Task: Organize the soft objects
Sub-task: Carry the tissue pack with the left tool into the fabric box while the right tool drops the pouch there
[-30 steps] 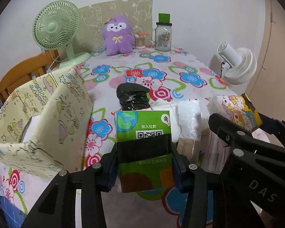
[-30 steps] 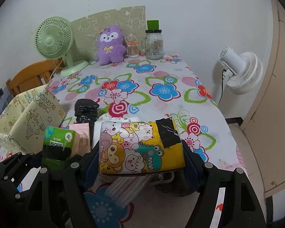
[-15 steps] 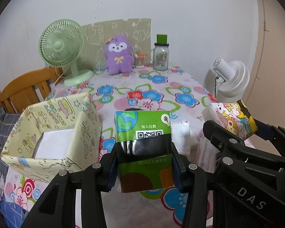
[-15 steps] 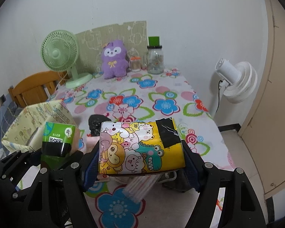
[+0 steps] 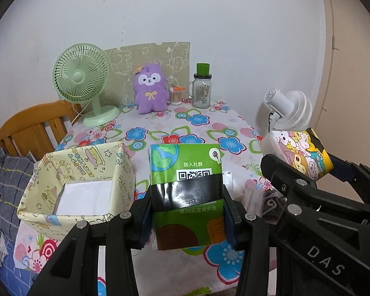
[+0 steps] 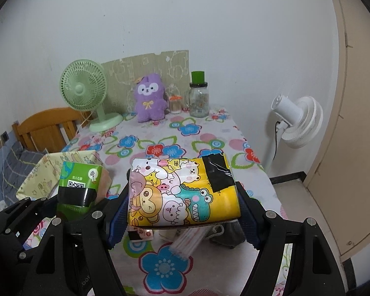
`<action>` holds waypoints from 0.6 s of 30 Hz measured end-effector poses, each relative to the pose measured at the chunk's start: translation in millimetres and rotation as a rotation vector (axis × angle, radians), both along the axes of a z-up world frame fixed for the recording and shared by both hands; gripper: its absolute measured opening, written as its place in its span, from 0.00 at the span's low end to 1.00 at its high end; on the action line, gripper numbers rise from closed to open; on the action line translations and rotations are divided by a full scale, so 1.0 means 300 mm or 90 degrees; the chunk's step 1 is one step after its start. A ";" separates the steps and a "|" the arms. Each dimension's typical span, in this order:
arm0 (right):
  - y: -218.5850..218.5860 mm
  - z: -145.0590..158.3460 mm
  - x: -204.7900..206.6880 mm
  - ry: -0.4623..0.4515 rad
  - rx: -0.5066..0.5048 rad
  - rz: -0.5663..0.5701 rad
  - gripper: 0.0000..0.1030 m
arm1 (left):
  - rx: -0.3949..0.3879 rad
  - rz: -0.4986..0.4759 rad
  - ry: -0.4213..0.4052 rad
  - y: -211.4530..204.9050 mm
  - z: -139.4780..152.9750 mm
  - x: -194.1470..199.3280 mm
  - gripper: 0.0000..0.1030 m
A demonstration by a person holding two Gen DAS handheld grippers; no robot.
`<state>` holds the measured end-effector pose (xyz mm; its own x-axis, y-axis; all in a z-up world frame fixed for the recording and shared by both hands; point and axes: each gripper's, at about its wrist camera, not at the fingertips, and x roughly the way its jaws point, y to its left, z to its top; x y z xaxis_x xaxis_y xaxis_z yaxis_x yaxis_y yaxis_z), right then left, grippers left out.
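left gripper [image 5: 187, 212] clamping green pack [image 5: 186, 192], right gripper [image 6: 182, 212] clamping cartoon pack [image 6: 182, 192]; best lowered level into box [image 5: 79, 170] at nine o'clock.

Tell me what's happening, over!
Left gripper shut on green tissue pack. Right gripper shut on cartoon tissue pack. Yellow box open at left, nothing blocking it.

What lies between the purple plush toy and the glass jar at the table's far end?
In both views, a small cotton-swab container stands between the purple plush and the glass jar.
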<state>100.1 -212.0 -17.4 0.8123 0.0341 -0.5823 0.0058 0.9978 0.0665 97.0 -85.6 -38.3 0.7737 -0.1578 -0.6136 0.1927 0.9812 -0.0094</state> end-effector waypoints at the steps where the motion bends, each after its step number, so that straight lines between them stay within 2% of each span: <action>1: 0.004 0.007 -0.004 -0.001 0.000 -0.001 0.76 | 0.000 0.000 -0.001 0.004 0.007 -0.002 0.47; 10: 0.046 0.045 -0.013 -0.009 0.000 0.005 0.76 | -0.001 0.002 -0.011 0.045 0.041 -0.012 0.47; 18: 0.150 0.069 0.026 -0.017 -0.013 0.042 0.76 | 0.008 0.021 -0.015 0.122 0.054 0.023 0.47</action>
